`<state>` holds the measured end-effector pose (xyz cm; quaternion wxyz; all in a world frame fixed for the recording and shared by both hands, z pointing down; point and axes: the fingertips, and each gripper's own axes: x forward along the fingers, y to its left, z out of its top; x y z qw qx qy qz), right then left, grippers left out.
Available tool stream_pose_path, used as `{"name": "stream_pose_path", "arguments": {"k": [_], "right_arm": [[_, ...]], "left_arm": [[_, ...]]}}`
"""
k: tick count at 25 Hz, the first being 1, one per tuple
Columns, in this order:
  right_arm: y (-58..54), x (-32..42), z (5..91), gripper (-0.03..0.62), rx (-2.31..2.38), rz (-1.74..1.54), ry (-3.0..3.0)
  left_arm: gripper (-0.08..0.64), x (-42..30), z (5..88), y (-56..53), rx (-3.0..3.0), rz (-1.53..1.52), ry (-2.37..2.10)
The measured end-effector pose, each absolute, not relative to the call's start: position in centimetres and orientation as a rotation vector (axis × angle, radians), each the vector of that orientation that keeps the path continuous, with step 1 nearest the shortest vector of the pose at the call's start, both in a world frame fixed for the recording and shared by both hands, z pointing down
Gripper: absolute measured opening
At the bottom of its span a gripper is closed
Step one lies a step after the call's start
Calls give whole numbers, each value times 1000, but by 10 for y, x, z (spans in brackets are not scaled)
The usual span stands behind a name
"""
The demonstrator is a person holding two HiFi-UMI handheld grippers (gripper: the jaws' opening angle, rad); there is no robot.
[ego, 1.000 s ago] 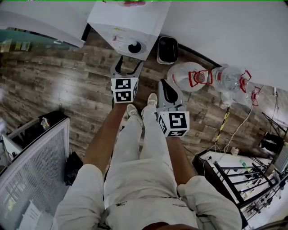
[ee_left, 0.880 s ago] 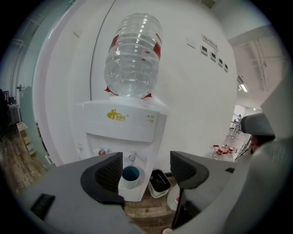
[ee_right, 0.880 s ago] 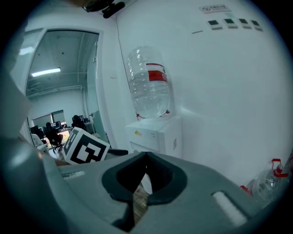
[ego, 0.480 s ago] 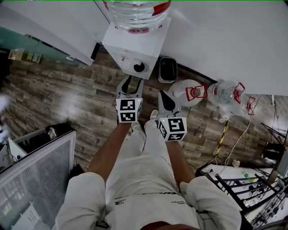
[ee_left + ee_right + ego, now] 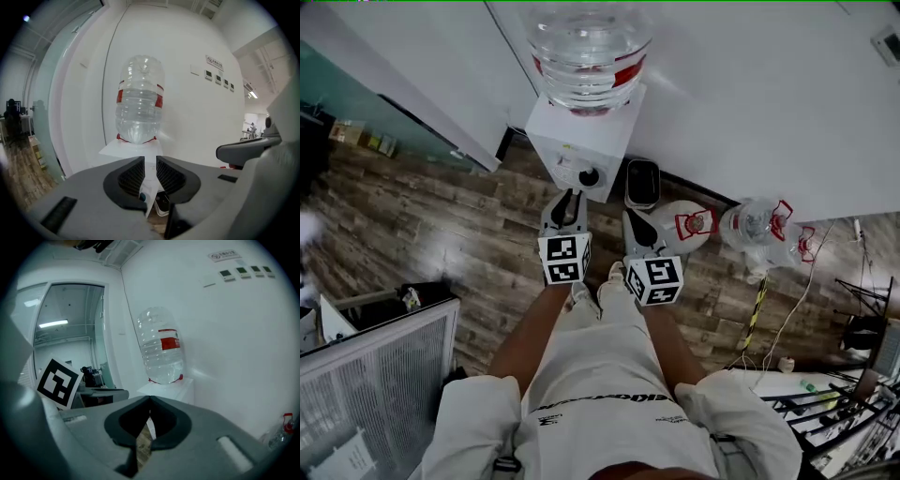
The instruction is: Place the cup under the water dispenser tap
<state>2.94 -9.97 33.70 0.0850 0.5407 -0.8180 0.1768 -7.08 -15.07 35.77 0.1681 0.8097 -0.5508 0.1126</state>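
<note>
My left tongs point(image 5: 149, 171) were closing on nothing; right tongs point(image 5: 149, 416) shut, empty. Saw no cup, so couldn't judge its handling.

The person wears a white short-sleeved shirt point(image 5: 478, 427), white trousers point(image 5: 598, 352) with dark lettering near the waist, and pale shoes point(image 5: 616, 273).

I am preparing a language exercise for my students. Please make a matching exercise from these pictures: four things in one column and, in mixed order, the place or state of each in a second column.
Things
1. large water bottle
2. black container
3. bottles with red handles
4. right gripper

Places or states
A. jaws together, nothing held
B. on the wooden floor, directly beside the white dispenser
C. upside down on top of the dispenser
D. on the floor, farther right in the head view

Pairs: 1-C, 2-B, 3-D, 4-A
</note>
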Motion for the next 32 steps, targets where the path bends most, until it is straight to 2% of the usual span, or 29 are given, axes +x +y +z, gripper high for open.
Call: {"name": "stream_pose_path", "arguments": {"k": [9, 23, 32], "right_arm": [[-85, 21, 298, -2, 1564, 536, -2496], [-68, 20, 257, -2, 1508, 471, -2564], [-66, 18, 247, -2, 1505, 436, -2591]], "left_arm": [[-1, -78, 308, -127, 2293, 285, -1604], [-2, -53, 253, -78, 2411, 239, -1532], [-2, -53, 245, -65, 2432, 222, -1527]]}}
